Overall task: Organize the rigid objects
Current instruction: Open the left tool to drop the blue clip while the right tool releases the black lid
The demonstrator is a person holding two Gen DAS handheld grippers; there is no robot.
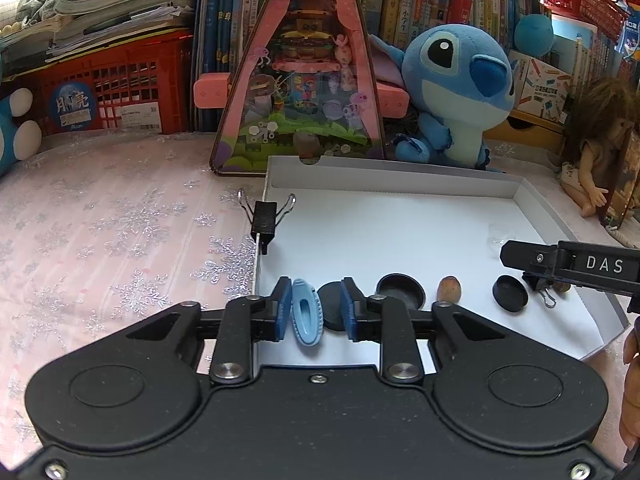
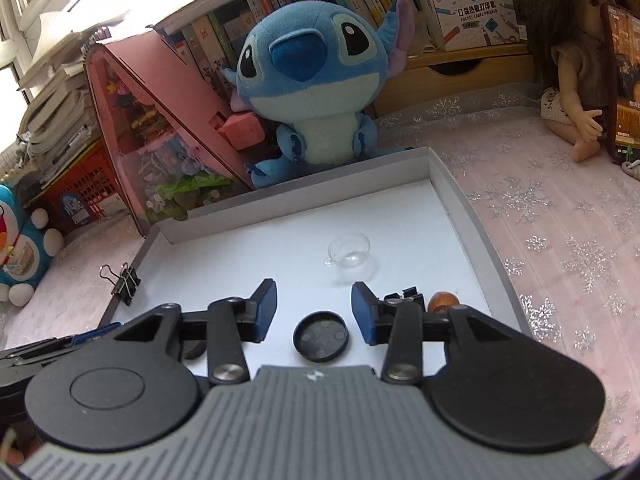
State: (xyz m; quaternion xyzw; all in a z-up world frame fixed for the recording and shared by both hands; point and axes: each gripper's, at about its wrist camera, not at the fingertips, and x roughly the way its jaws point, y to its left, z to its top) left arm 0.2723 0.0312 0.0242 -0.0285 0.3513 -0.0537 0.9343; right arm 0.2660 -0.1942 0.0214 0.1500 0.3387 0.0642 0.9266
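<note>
Left gripper (image 1: 316, 306) jaws apart; light blue hair clip (image 1: 306, 322) between them, possibly touching the left pad, inside white tray (image 1: 400, 176). Right gripper (image 2: 314, 308) open above black lid (image 2: 321, 336).

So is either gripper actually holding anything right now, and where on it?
Nothing is held. The left gripper stands open around the blue hair clip; the right gripper is open above a black lid.
</note>
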